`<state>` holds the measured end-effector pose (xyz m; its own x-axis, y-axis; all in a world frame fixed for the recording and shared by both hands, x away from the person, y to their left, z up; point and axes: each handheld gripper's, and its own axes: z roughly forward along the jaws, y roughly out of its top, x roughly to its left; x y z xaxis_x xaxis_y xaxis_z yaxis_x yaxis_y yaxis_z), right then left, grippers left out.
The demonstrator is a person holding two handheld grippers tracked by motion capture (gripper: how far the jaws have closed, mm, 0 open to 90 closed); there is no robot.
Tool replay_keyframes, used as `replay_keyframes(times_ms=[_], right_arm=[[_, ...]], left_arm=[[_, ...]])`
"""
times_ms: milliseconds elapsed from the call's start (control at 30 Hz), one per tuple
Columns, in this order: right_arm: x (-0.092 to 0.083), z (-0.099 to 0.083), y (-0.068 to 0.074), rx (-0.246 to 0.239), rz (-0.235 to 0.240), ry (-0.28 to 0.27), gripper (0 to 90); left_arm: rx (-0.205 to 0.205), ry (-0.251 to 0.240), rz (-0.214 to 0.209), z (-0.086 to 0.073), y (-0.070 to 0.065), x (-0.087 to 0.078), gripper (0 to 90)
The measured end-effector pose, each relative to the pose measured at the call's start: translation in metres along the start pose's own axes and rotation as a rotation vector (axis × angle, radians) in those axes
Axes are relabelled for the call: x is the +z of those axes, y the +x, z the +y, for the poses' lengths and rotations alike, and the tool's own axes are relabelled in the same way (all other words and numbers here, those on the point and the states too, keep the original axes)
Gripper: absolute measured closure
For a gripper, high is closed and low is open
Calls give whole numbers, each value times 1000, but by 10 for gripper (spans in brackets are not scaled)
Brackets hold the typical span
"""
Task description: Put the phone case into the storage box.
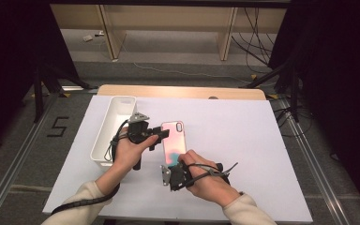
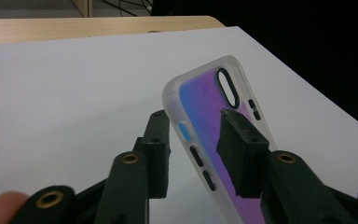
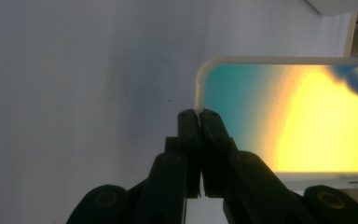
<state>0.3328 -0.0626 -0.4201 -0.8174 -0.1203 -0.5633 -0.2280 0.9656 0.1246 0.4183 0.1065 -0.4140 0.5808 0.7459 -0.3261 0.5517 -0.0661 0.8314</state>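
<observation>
Right gripper: jaws pressed together, pinching the rim of the case at its near corner.
Left gripper: jaws partly spread and astride the case's left long edge; one pad lies over the coloured face, the other sits outside the rim. No firm pinch can be confirmed.
Case position: lifted above the surface, between the two grippers, iridescent face up.
Case long axis: runs away from the person, with the camera cutout at the far end.
Key relation: the case extends forward from the right gripper, which holds the near end; the left gripper meets it from the left, farther along the side toward the cutout.
Nearer hand: both are at the case; the right carries it.
Judgement: the next move depends on the left gripper seating on the side rim, square to the long axis.
Tray: white, just left of the left hand.
</observation>
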Motion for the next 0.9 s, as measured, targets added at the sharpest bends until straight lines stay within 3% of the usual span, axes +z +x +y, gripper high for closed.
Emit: replay_keyframes(times_ms=[133,233,300,367,500,900], right_arm=[[0,0,0,0,-10,12,889],[1,0,1,1,-6,12,890],[0,0,3,35,7,33,890],[2,-1,1,10,-9,13,890],[3,0,1,7,-6,12,890],[7,-2,1,15,5,13,891]], left_arm=[[-16,-10,-18,1,-1,-2,676],[-55,-34,-51,2,-2,-3,702],[-59,-45,-55,1,-2,-3,721],[-71,-50,-57,1,-2,-4,735],[-90,-62,-81,1,-4,-5,765],[-100,-69,-121,2,-12,-11,819]])
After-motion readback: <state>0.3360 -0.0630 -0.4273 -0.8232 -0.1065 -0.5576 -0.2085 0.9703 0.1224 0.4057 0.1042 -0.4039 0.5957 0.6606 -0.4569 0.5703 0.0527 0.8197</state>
